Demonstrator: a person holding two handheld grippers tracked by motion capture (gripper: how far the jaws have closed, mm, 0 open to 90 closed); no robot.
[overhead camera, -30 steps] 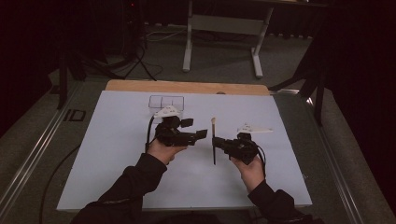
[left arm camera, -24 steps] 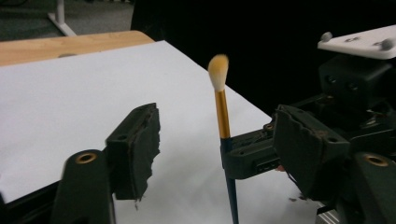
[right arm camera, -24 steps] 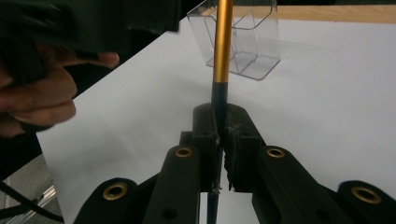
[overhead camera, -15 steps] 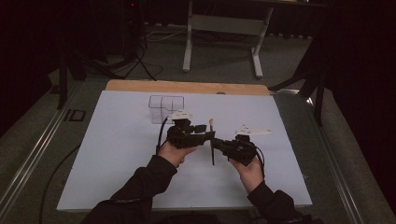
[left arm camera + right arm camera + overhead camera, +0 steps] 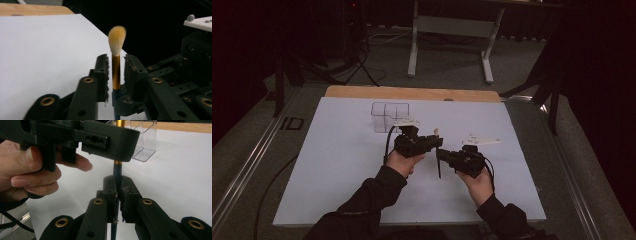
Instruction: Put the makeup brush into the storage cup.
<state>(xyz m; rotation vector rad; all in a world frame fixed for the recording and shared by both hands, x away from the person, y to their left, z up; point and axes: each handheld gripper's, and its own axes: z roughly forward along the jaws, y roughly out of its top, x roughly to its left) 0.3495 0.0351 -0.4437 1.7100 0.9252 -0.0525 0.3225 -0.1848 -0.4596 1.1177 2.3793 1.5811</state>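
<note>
Dark room, white-topped bench (image 5: 342,165). Slim brush with dark blue handle, gold ferrule and pale tufted bristles (image 5: 116,60) stands upright at frame centre. Right tool (image 5: 117,192) clamped on the handle; left tool (image 5: 117,72) has just been closing around the ferrule, small gaps remain. Light, stiff, slick; bristles soft, so grip the ferrule or handle.

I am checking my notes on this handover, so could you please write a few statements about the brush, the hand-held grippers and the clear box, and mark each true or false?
1. The right hand-held gripper is shut on the brush. True.
2. The brush bristles point down at the sheet. False: they point up in the left gripper view.
3. The left hand-held gripper has the gold ferrule between its jaws. True; they have just been closing.
4. The clear box holds the brush. False: the brush is between the grippers.
5. The white sheet is black. False: white.
</note>
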